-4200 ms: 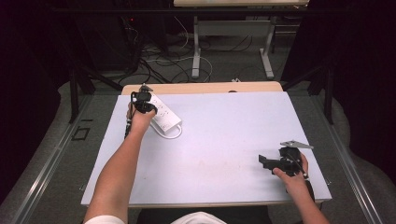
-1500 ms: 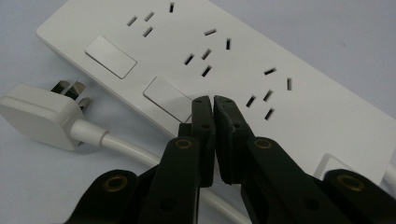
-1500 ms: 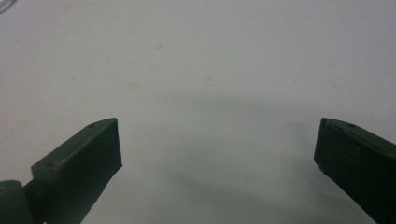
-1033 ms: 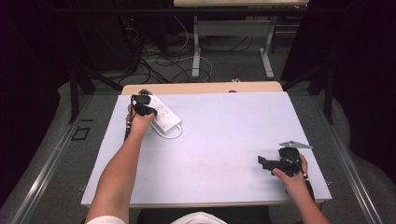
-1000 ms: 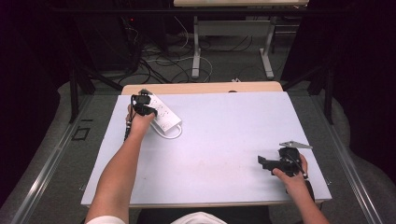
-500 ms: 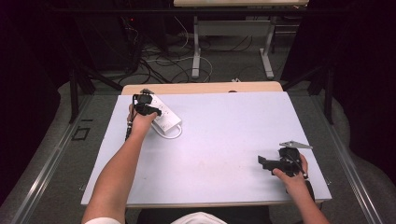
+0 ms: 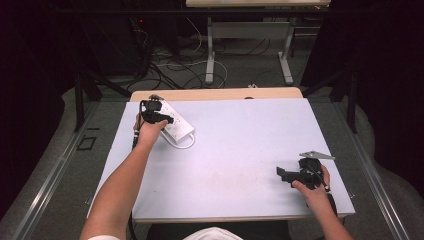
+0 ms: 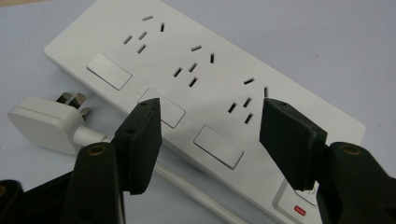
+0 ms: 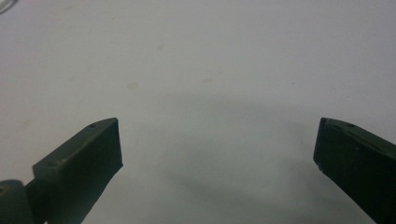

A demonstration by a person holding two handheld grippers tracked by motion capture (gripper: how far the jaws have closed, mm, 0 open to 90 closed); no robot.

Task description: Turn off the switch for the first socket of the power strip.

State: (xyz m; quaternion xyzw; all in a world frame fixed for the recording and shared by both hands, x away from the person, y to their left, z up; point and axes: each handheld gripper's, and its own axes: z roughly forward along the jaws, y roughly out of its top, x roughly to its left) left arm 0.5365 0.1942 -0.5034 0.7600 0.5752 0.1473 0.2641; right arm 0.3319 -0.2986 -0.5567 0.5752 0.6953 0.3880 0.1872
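— Two grippers; what's each doing?
— Left gripper [image 8: 210,135] hovers with fingers released astride the power strip [image 8: 205,88] at the counter's [image 7: 250,150] far-left corner, likely lining up a grasp. Right gripper [image 9: 217,149] rests wide apart, empty.

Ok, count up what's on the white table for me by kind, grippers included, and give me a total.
Power strip: 1, white, with 3 socket groups and 3 switches
Plug on the strip's white cord: 1
Grippers: 2, the left gripper open over the strip, the right gripper open over bare table
Total: 4
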